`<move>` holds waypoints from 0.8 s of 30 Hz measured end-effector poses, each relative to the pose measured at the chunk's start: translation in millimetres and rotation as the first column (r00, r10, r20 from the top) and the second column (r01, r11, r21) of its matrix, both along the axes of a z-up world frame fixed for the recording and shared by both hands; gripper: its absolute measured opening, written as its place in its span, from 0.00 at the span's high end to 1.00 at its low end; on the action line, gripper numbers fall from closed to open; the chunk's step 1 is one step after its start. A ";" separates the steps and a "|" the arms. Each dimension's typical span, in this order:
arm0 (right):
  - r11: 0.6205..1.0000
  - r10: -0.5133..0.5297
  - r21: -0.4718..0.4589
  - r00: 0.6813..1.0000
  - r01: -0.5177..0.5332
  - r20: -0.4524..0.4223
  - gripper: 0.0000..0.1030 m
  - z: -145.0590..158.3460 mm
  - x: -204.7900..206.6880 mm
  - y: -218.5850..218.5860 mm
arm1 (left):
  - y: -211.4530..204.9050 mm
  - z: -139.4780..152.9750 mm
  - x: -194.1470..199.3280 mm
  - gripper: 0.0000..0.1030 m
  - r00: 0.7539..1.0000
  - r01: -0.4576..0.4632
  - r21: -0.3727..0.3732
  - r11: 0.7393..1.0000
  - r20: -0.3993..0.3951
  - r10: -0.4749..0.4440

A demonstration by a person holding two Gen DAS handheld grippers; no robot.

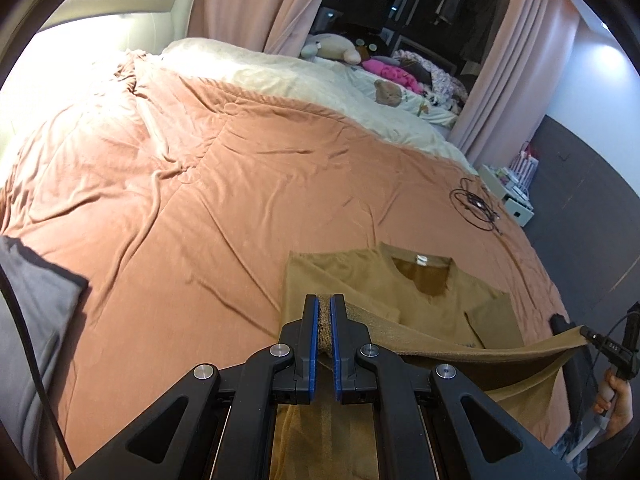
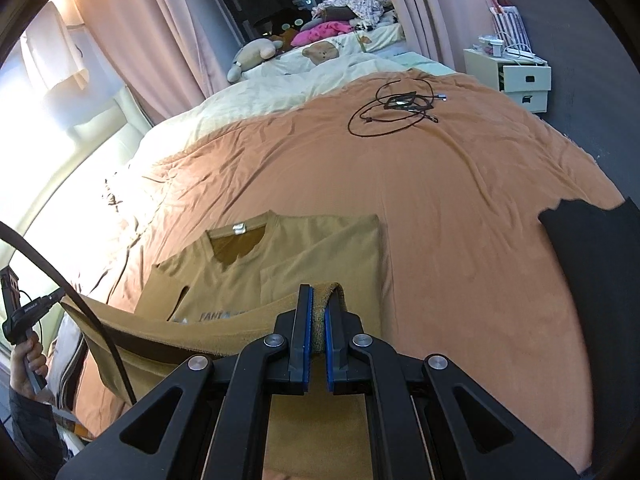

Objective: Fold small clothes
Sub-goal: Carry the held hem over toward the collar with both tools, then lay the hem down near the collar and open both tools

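a grey cloth (image 1: 36,320) lies at the far left of the bed (image 1: 200,184), on its salmon duvet. the left claw (image 1: 325,332) is clenched on the bottom hem of the tan t-shirt (image 1: 360,276), a bunched fold of fabric pinched between its blue pads (image 1: 315,344). the shirt's upper half lies flat on the duvet, neck opening and white label facing up, one sleeve folded in over the chest, while the hem is lifted off the bed and stretched in a taut band between the two claws. the right claw (image 2: 316,328) is clamped on the opposite end of that hem, cloth wrapped over its tips. beyond the shirt a coil of dark cable (image 2: 394,108) rests on the duvet, well apart from it. a dark garment (image 2: 592,264) sits at the bed's right edge, and white drawers (image 2: 520,80) stand beside the bed by the wall.
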State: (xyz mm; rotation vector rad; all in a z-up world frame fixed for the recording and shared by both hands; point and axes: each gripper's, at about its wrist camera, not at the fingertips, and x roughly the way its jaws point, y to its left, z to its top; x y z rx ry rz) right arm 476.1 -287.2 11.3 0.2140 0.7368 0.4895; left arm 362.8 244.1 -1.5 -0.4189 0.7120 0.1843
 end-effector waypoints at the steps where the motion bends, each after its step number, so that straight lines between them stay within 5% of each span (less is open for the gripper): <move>1: 1.000 0.000 -0.005 1.000 0.000 -0.003 0.98 -0.5 6.8 2.5 | 3.2 -1.8 8.3 0.94 1.000 -0.002 0.001 1.000 -0.007 0.002; 24: 0.990 -0.060 -0.136 0.991 0.043 -0.120 0.98 -51.0 182.7 79.7 | 53.6 -88.9 170.7 0.93 0.979 -0.031 0.028 0.999 -0.201 0.036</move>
